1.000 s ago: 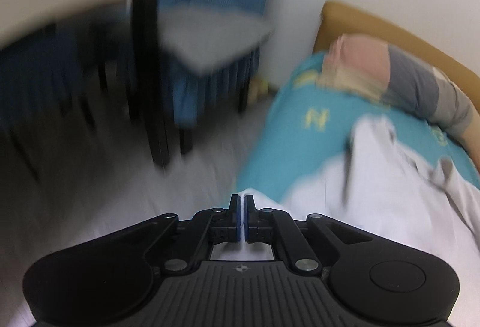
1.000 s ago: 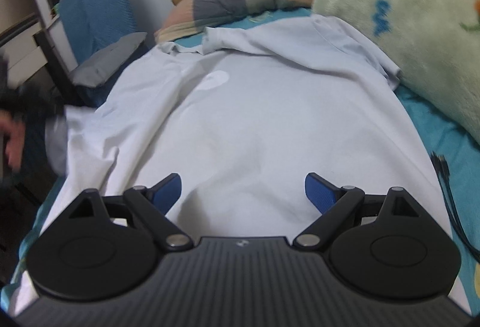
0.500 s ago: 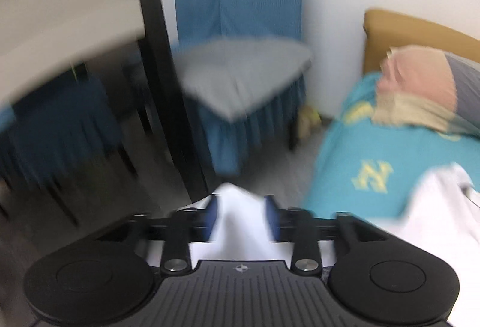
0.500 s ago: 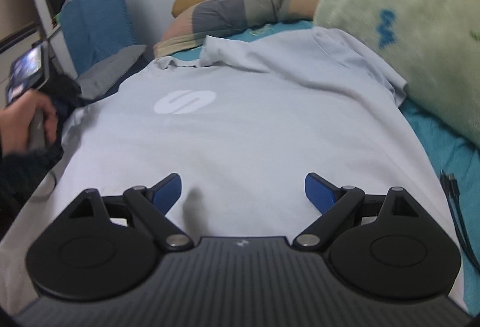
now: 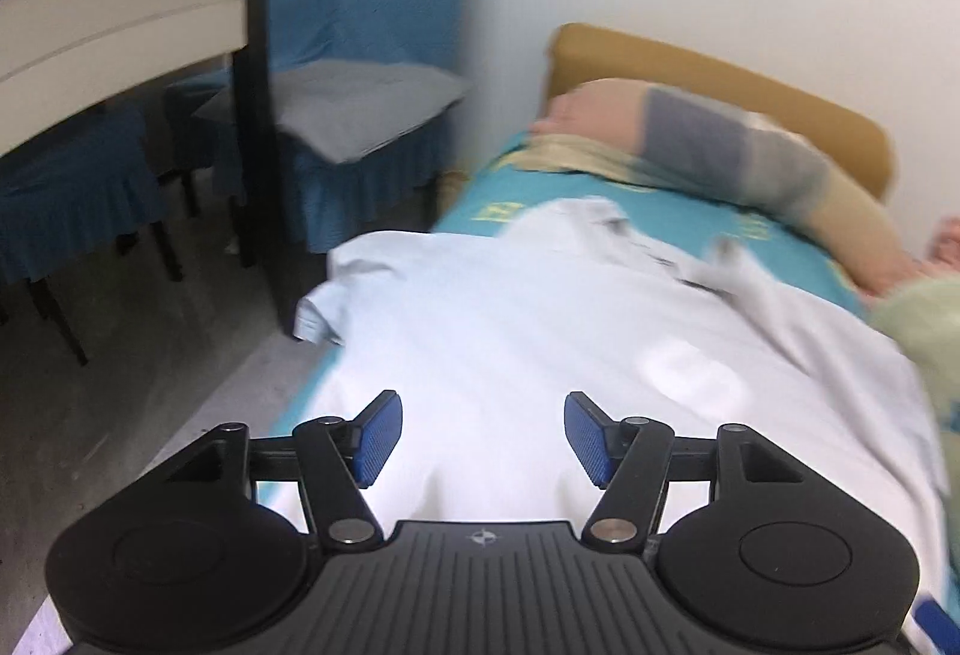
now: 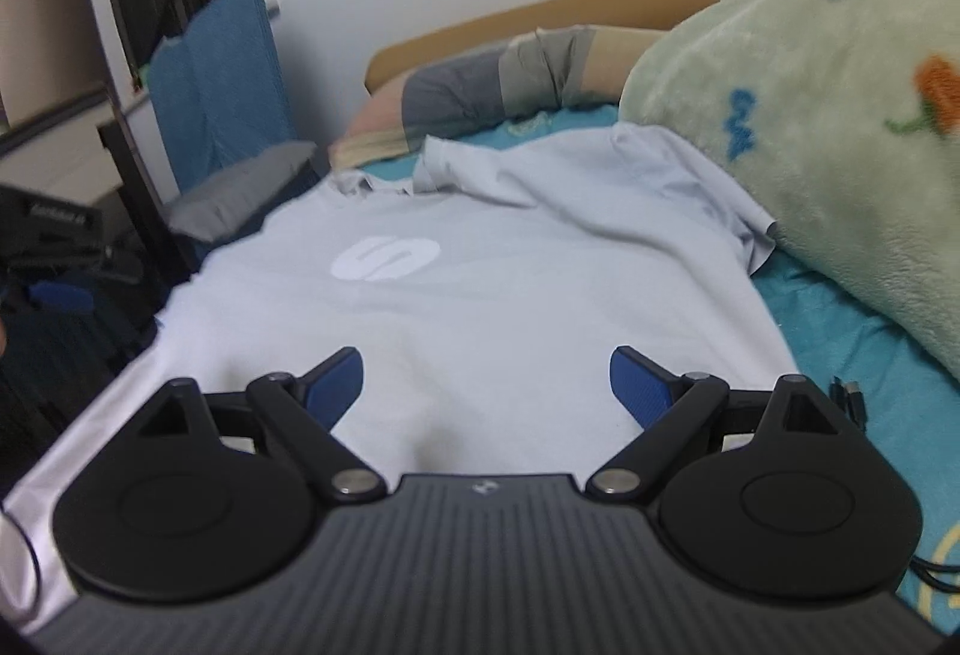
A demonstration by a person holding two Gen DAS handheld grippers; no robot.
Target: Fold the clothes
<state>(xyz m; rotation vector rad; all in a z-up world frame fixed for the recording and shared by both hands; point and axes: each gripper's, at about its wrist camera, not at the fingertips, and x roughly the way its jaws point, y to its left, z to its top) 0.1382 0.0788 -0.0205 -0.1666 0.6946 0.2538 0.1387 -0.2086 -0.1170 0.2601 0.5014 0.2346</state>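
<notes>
A pale grey T-shirt [image 6: 480,319] is lying face-up and spread flat on the bed [image 6: 888,391], its long axis running along the bed's length. The collar [image 6: 384,184] is pointing toward the striped pillow [image 6: 480,90] at the headboard [image 6: 540,15], and the hem is lying nearest both cameras. A white oval logo [image 6: 387,257] is showing on the chest, on the pillow side of the shirt's middle. One short sleeve [image 5: 324,307] is hanging over the bed's edge on the side of the blue chair [image 5: 366,72]; the other sleeve [image 6: 750,229] is lying bunched against the green blanket [image 6: 810,132].

The left gripper [image 5: 477,439] is hovering over the hem end of the shirt, its jaws opening, with cloth lying beneath them but nothing pinched between the blue pads [image 5: 377,436]. The right gripper [image 6: 486,385] is held over the hem nearer the blanket, its jaws standing wide and released, gripping nothing.

Compared with one second earlier, the left jaws, then clenched, are now parted, and the left view has swung from the floor and chair toward the shirt. In the right view the shirt's chair-side edge, earlier rumpled with the logo half hidden, is now lying smooth with the logo fully exposed.
</notes>
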